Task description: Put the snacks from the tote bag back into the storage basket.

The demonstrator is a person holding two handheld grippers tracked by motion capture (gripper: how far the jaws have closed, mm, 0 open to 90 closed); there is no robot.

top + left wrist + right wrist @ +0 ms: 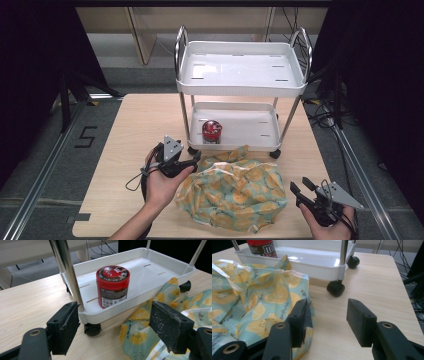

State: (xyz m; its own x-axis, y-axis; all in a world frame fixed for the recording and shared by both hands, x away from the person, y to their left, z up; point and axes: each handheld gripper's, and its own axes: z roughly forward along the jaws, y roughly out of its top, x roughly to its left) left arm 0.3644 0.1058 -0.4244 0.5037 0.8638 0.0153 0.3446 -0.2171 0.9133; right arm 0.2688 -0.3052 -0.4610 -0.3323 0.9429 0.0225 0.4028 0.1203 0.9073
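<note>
Jaws on both tools stand wide with nothing between them. The left gripper [192,161] hovers at the near left corner of the white cart [235,145], facing the red jar [113,285], which stands upright on the cart's lower shelf just behind the left front post [67,272]. The right gripper [301,188] waits low at the right edge of the lemon-print bag [232,190], which lies crumpled on the table with one corner touching the cart's front rim. In my judgement the step in hand is collecting the jar: the approach should pass to the right of the post, keep the jaws level, close on the label band below the lid, then lift clear of the shelf rim before withdrawing. The wooden table [135,125] is flat and otherwise uncluttered. Dark curtains flank the station; cables [320,117] trail on the floor beyond.
</note>
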